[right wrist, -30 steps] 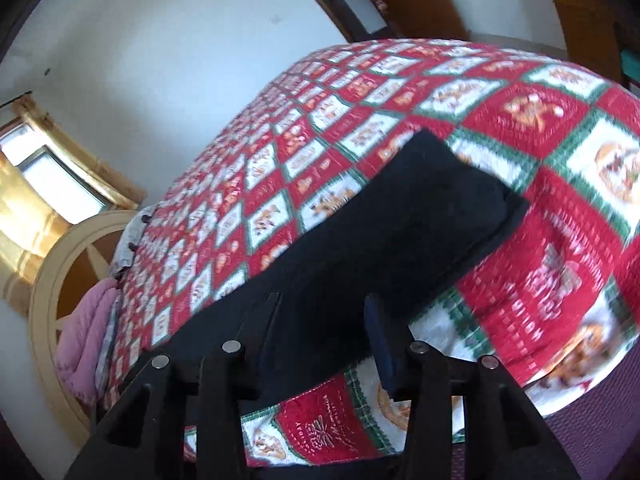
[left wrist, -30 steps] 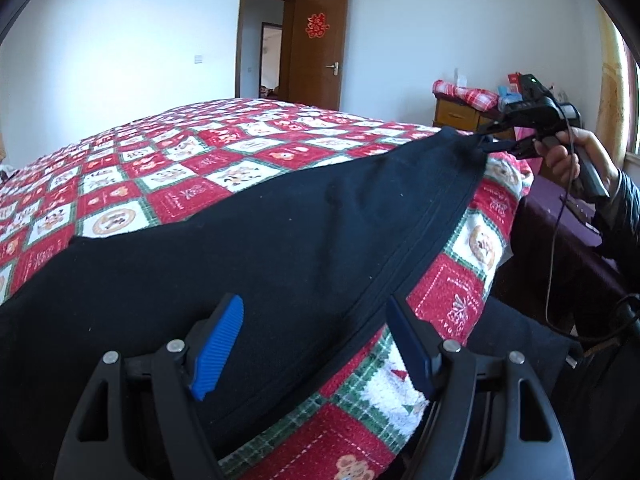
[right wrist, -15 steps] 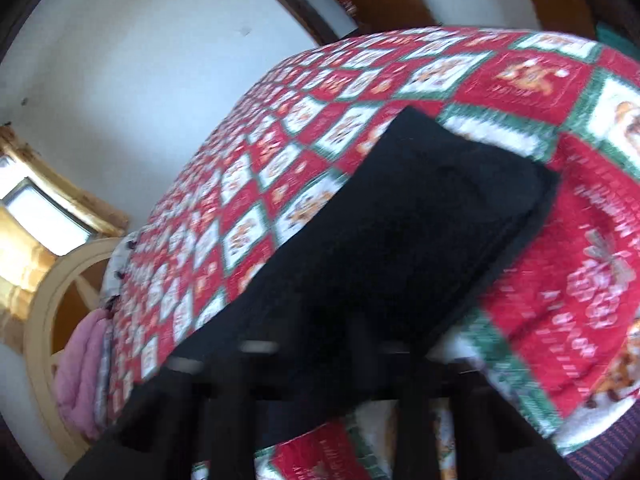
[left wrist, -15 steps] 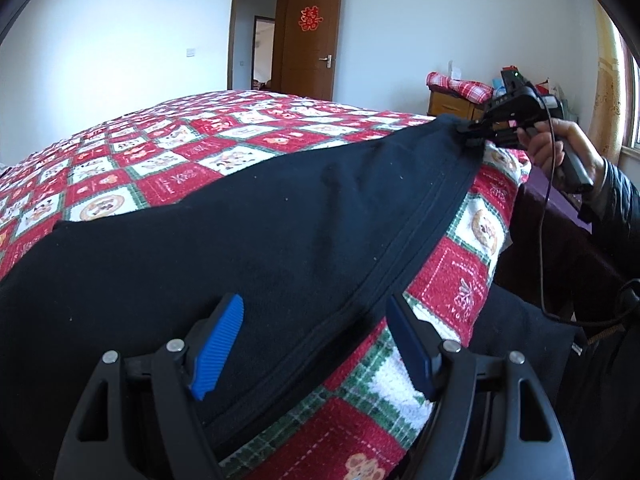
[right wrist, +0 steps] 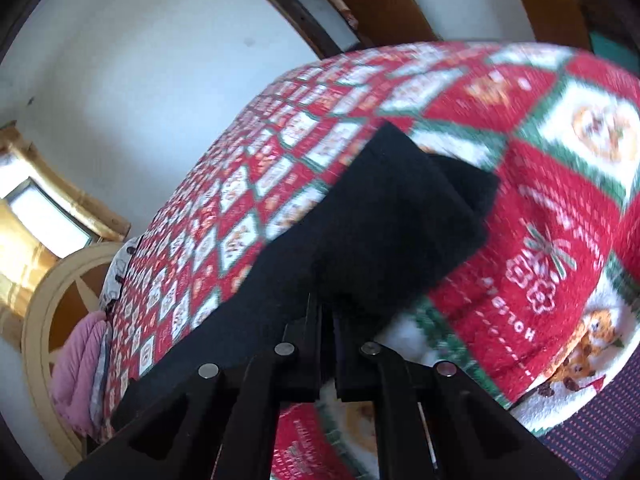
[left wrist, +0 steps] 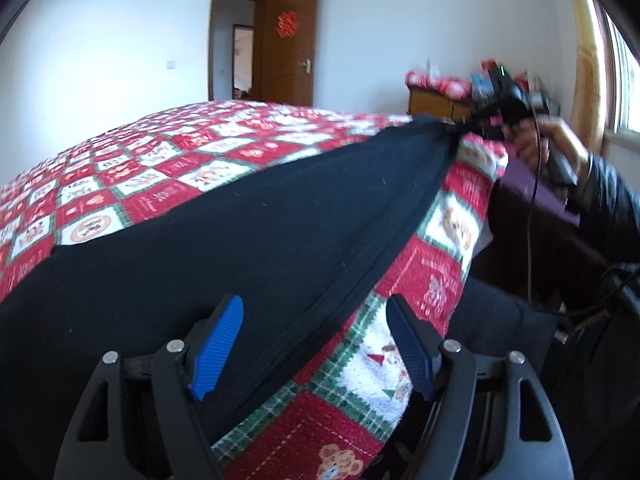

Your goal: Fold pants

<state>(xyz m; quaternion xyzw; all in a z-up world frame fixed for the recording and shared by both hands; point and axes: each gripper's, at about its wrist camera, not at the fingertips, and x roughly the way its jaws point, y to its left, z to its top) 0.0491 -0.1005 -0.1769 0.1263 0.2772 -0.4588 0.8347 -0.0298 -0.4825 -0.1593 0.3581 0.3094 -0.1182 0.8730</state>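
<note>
Black pants [left wrist: 240, 240] lie stretched along the near edge of a bed with a red, white and green patchwork quilt [left wrist: 160, 168]. My left gripper [left wrist: 316, 340] is open, its blue pads on either side of the pants' seamed edge at my end. My right gripper [right wrist: 328, 320] is shut on the pants' near edge [right wrist: 360, 240] in the right wrist view. It also shows in the left wrist view [left wrist: 460, 130], pinching the far end of the pants and lifting it slightly off the quilt.
The bed edge drops to a dark purple cover [left wrist: 532, 200] on the right. A wooden cabinet [left wrist: 436, 104] with clutter stands by the far wall, next to an open brown door [left wrist: 292, 44]. A round wooden headboard [right wrist: 52, 308] and pink cloth [right wrist: 76, 364] lie at the bed's other end.
My right gripper has closed on the pants' end and pulled it taut. My left gripper has stayed open and sunk a little nearer the pants' edge.
</note>
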